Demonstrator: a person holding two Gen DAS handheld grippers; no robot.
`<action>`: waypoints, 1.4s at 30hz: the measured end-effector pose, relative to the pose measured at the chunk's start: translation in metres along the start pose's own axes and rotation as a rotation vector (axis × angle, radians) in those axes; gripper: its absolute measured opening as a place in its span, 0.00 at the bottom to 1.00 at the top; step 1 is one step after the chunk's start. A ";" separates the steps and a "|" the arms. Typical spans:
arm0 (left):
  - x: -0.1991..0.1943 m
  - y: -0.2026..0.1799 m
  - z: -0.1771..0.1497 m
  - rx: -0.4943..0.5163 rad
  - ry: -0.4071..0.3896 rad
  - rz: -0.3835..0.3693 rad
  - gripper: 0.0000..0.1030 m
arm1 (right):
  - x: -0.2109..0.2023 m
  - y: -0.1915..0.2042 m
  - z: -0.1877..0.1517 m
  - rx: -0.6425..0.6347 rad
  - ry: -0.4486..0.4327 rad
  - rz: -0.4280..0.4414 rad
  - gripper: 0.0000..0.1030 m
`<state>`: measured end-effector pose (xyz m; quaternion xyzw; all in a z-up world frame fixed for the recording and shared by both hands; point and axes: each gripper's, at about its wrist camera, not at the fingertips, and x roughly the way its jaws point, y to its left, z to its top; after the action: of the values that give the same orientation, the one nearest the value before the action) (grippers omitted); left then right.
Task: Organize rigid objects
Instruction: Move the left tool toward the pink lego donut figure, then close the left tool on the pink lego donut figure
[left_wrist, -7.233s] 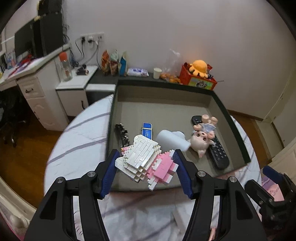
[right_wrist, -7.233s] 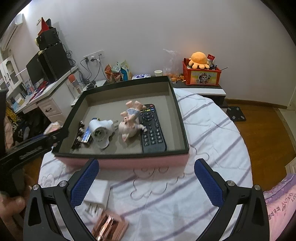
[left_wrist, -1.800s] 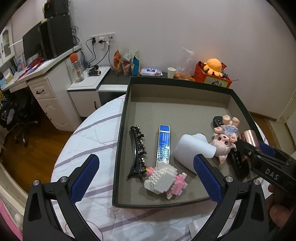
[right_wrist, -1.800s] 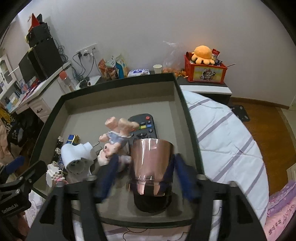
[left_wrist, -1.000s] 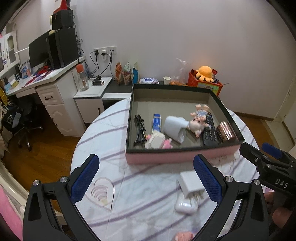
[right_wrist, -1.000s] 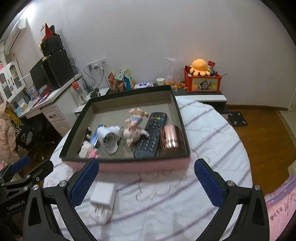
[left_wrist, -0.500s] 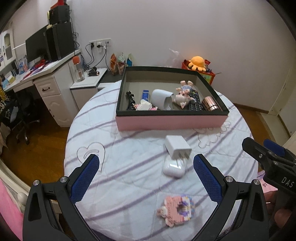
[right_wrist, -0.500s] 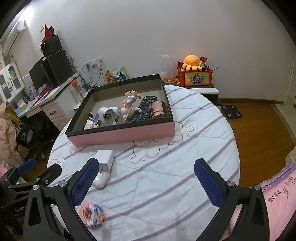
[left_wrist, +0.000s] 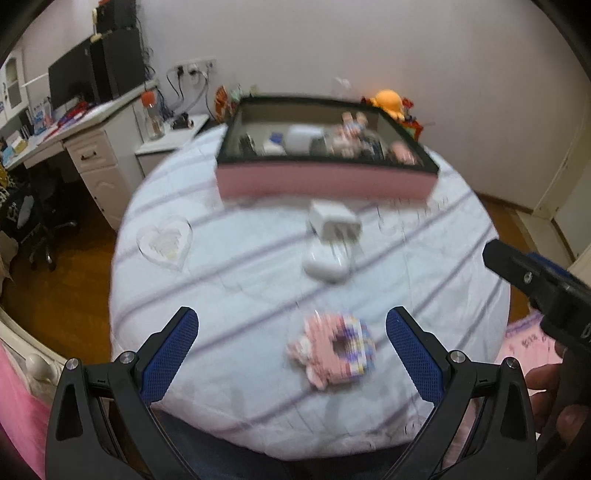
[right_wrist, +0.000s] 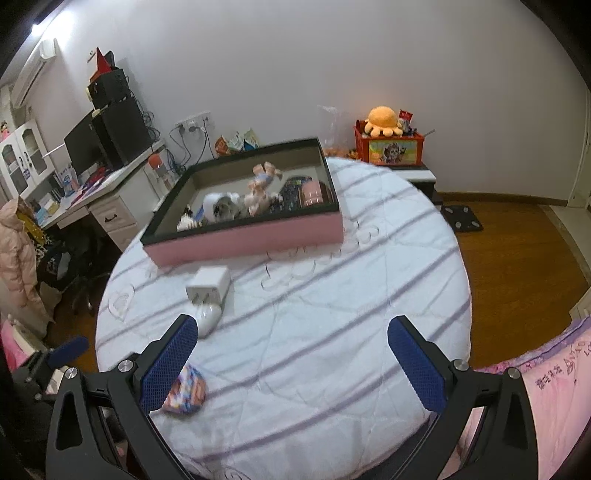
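A pink-walled box (left_wrist: 325, 182) (right_wrist: 243, 240) with a dark rim stands at the far side of the round table and holds several items, among them a remote, a pig doll and a copper cup. On the cloth lie a white charger plug (left_wrist: 334, 223) (right_wrist: 208, 284), a white earbud case (left_wrist: 327, 264) (right_wrist: 207, 319) and a pink brick donut (left_wrist: 334, 349) (right_wrist: 186, 389). My left gripper (left_wrist: 291, 354) is open, with the donut just ahead between its fingers, untouched. My right gripper (right_wrist: 291, 360) is open over bare cloth, empty.
The table wears a white cloth with purple stripes (right_wrist: 332, 314). A desk with a monitor (right_wrist: 92, 147) stands at the left, and a red toy box with an orange plush (right_wrist: 388, 147) sits by the wall. Wooden floor (right_wrist: 517, 251) lies to the right.
Both grippers have pulled back from the box toward the table's near edge. The left view has dropped lower toward the brick donut and is blurred by motion.
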<state>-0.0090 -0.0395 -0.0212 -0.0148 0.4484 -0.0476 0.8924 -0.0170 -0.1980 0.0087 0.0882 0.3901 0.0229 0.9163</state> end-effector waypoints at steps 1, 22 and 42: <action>0.004 -0.004 -0.005 0.003 0.014 -0.004 1.00 | 0.000 -0.003 -0.005 0.002 0.009 -0.001 1.00; 0.057 -0.019 -0.016 0.018 0.096 0.018 0.86 | 0.010 -0.023 -0.011 0.041 0.034 -0.013 1.00; 0.047 -0.002 0.005 0.009 0.056 -0.040 0.65 | 0.035 -0.007 0.008 0.019 0.068 -0.011 1.00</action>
<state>0.0232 -0.0462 -0.0558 -0.0185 0.4728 -0.0676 0.8784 0.0125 -0.2019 -0.0116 0.0941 0.4218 0.0171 0.9016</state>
